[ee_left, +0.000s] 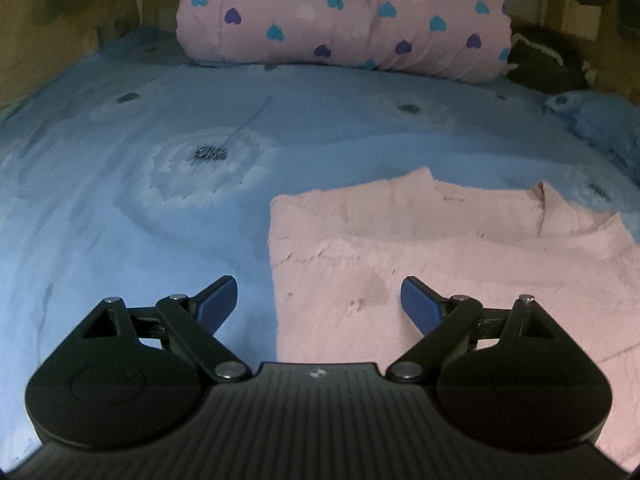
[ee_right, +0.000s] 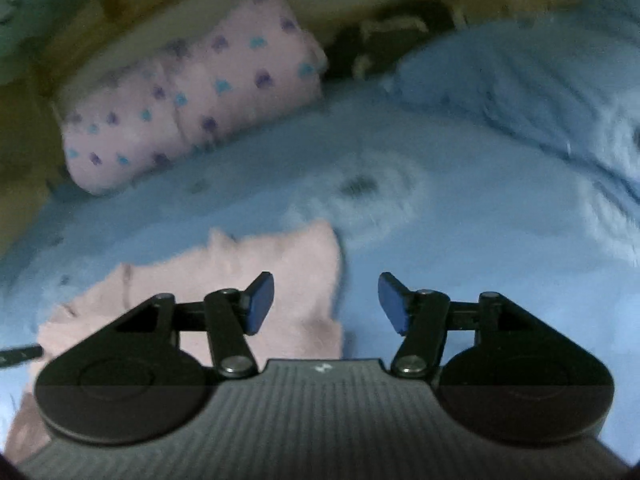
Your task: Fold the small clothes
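Note:
A small pale pink garment (ee_left: 460, 264) lies flat on the blue bedspread (ee_left: 160, 208), partly folded with straight left and right edges. My left gripper (ee_left: 320, 304) is open and empty, hovering over the garment's left edge. In the right wrist view the same pink garment (ee_right: 280, 272) lies at lower left. My right gripper (ee_right: 326, 304) is open and empty, over the garment's right edge, its left finger above the cloth and its right finger above the bedspread (ee_right: 480, 220). That view is blurred.
A pink pillow with blue and purple hearts (ee_left: 344, 16) lies at the head of the bed, also in the right wrist view (ee_right: 192, 92). A dark object (ee_left: 548, 60) sits beside it. A blue pillow (ee_right: 520, 88) lies at right. Wooden walls border the bed.

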